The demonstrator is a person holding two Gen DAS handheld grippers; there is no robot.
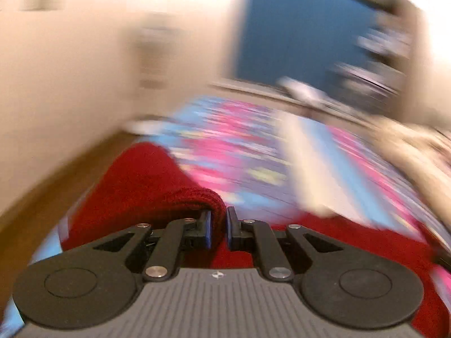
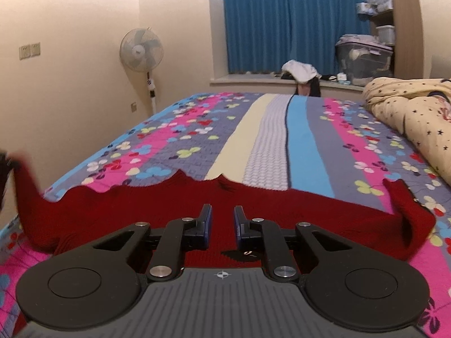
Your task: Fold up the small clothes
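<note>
1. Red knit garment [image 2: 174, 214] lies spread on the near part of the patterned bedspread [image 2: 270, 140], directly ahead of the right gripper [image 2: 222, 221]. One corner is lifted at about 9 o'clock in the right wrist view; another stands curled up at about 3 o'clock.
2. Left gripper [image 1: 218, 222]: jaws nearly closed, with a rolled edge of the red knit pinched between the pads. Fabric drapes over the left finger and trails down to the bed at 7 o'clock. Left view is heavily smeared.
3. Right gripper: jaws narrowed, but a gap shows between the pads. Red knit lies under and behind them; I cannot tell whether any fabric is actually caught.
4. Step in hand, as I judge it: the left lifts its edge to start a fold while the right secures the near hem.
5. To do it well: confirm the right pads bite a full fold of hem, not a single thread. Carry the left corner in a low arc toward 12 o'clock. Keep the knit taut between the two tools so the crease lands straight.
6. Pose: both tools tilt moderately downward toward the bed. The right tool is centred over the garment.
</note>
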